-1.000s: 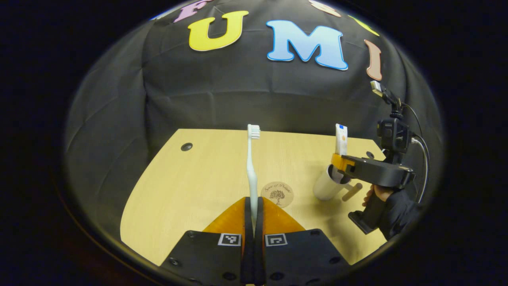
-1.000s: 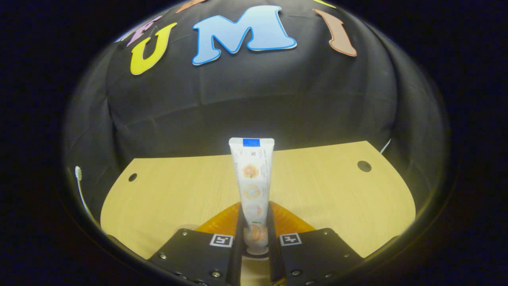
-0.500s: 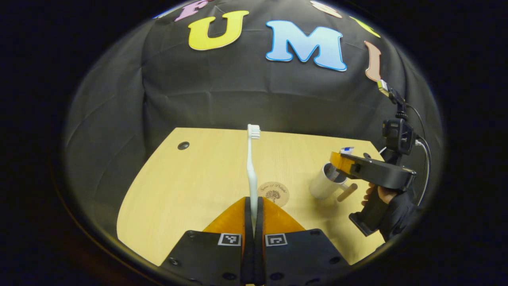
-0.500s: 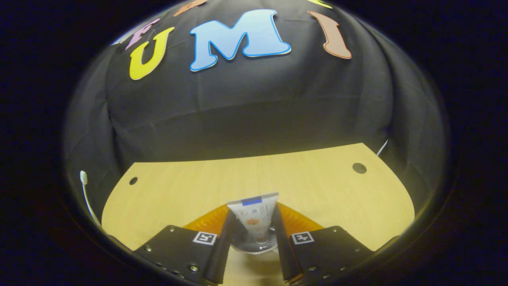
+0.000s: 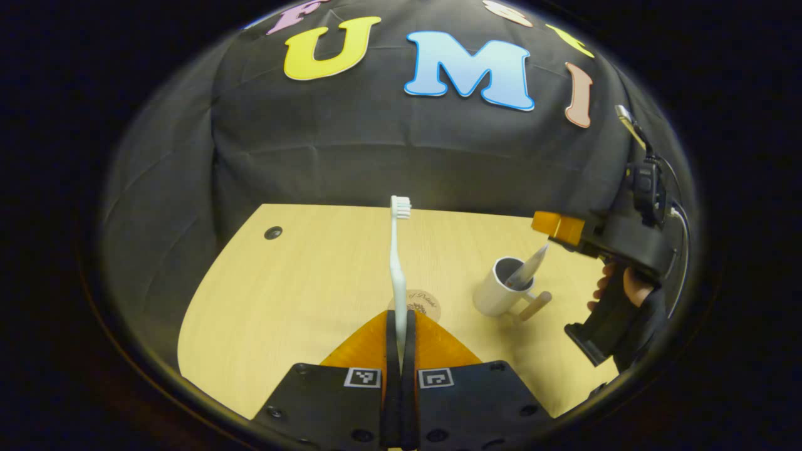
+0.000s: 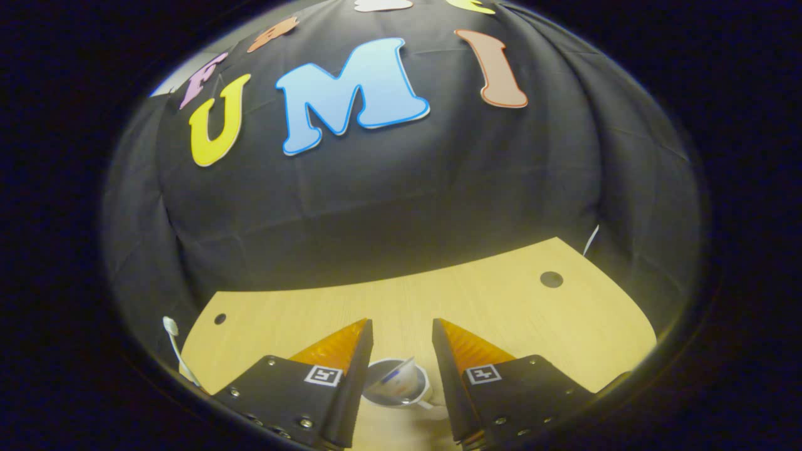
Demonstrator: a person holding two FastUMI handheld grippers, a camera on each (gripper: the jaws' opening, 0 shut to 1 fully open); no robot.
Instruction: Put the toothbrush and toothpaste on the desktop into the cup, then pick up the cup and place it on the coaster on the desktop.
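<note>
While the counter bears the cup with the toothpaste leaning inside, below the wide-open, empty right gripper, the left gripper, clamped on the upright toothbrush, should carry it over the cup's mouth.

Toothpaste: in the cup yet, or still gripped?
In. The toothpaste leans inside the cup, and the right gripper hangs open above it.

The round light-brown wooden coaster on the desk carries a small dark tree emblem under a line of script, too small to read. The square black-and-white coded markers on the left gripper's fingers and those on the right gripper's bear patterns, not text.
</note>
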